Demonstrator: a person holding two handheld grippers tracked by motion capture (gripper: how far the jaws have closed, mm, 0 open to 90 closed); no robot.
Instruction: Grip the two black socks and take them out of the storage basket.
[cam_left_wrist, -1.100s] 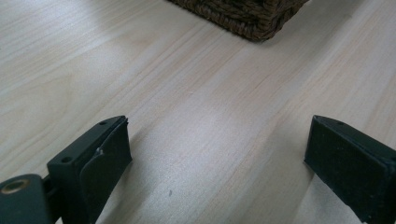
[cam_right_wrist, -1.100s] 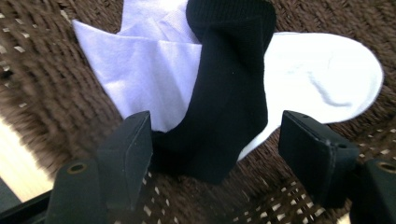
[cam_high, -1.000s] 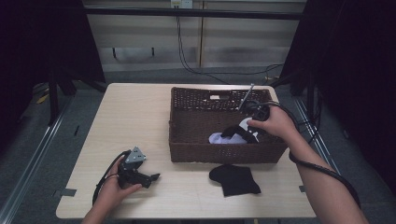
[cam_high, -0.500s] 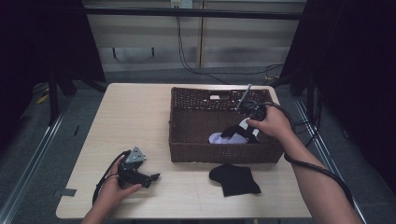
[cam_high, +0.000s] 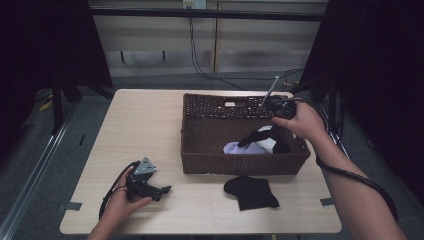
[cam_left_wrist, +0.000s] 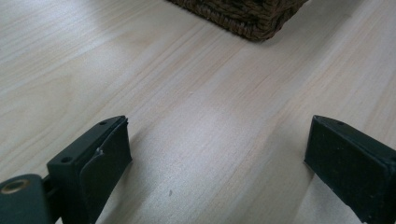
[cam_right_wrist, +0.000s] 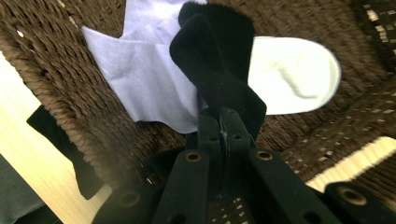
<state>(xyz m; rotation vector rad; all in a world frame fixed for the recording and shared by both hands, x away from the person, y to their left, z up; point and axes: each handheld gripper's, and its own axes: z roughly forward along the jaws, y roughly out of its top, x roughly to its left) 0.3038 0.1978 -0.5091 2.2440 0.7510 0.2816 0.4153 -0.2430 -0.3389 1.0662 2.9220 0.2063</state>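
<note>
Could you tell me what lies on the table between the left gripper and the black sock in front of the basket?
Nothing: in the high view, bare table runs from the left gripper to the black sock.

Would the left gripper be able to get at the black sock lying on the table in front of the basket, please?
Probably yes. The left gripper rests open on the table, and bare wood lies between it and the black sock. The basket sits behind that path, not across it.
</note>
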